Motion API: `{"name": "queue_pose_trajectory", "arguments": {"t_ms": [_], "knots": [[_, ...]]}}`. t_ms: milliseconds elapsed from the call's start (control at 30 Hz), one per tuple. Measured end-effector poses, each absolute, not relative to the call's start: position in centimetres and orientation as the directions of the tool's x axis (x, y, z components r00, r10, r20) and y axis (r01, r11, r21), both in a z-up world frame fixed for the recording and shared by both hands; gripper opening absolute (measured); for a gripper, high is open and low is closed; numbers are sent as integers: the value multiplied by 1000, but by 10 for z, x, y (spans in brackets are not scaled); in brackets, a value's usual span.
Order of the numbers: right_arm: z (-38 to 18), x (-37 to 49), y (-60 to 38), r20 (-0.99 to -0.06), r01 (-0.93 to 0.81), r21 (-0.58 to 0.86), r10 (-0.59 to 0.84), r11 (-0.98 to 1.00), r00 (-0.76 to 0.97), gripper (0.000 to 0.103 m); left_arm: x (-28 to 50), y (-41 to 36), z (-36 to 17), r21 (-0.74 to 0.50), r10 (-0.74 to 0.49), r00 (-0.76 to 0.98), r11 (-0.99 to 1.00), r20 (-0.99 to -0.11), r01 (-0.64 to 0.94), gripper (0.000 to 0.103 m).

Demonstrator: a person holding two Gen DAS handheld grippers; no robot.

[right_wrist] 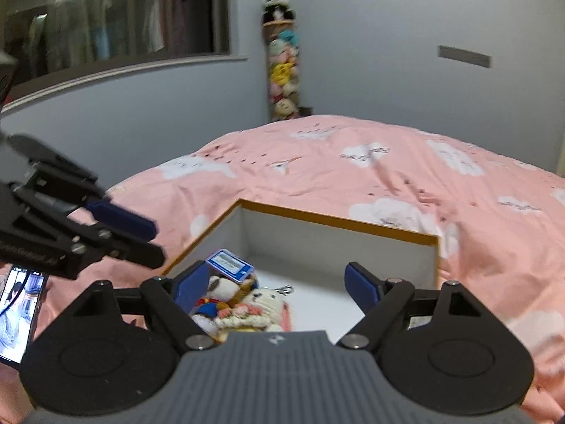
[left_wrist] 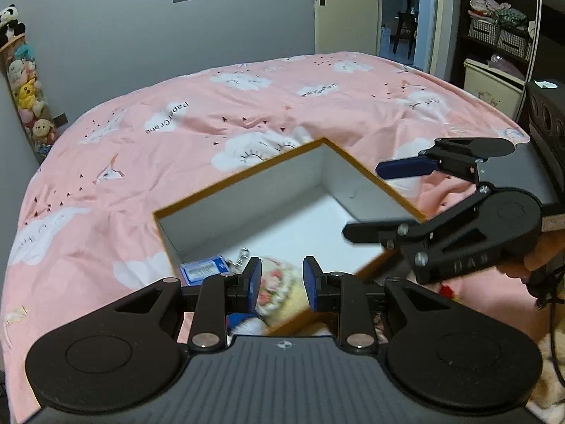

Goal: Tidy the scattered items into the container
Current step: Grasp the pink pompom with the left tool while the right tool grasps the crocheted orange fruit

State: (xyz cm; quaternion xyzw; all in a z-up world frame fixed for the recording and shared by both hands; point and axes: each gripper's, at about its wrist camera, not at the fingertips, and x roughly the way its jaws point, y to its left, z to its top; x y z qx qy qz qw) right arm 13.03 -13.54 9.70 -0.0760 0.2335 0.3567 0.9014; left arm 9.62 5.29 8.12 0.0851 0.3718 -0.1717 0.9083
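Observation:
A white box with an orange rim (left_wrist: 247,173) (right_wrist: 339,217) lies on the pink bed. Inside its near corner lie a blue card holder (left_wrist: 203,268) (right_wrist: 230,265), a cream crocheted doll (left_wrist: 279,288) (right_wrist: 259,305) and a small plush in blue and red (right_wrist: 212,304). My left gripper (left_wrist: 282,279) hovers above the doll, its jaws a small gap apart and empty; it also shows in the right wrist view (right_wrist: 141,236). My right gripper (right_wrist: 279,284) is wide open and empty over the box; it also shows in the left wrist view (left_wrist: 367,201).
The pink cloud-print duvet (left_wrist: 212,113) (right_wrist: 388,162) covers the bed. A lit phone (right_wrist: 17,314) lies on the bed left of the box. A tube of plush toys (right_wrist: 282,67) stands at the wall. A dark cabinet (left_wrist: 547,113) stands at the right.

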Motion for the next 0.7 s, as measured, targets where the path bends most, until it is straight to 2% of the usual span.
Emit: {"name": "queue_pose_trajectory", "arguments": {"t_ms": [200,400,467,533,600,700], "knots": [[88,102,-179,-486,-589,15,521,808,702,70,70,40,65,-30,-272,650,933,-709,358,30],[65,78,-207,-557,-520,-32,417,854,718,62,54,20,33,-132,-337,603,924,-723,358,30],[56,71,-216,-588,-513,-36,396,858,705,58,51,13,18,-200,-380,567,914,-731,354,31],[46,66,-224,-622,-507,-27,382,862,683,56,47,3,3,-252,-413,537,903,-735,348,36],[35,63,-228,-656,-508,-11,377,861,653,54,44,-6,-11,-281,-427,522,898,-739,338,47],[20,61,-231,-692,-515,-11,365,857,622,54,45,-18,-28,-296,-426,497,900,-756,321,53]]}}
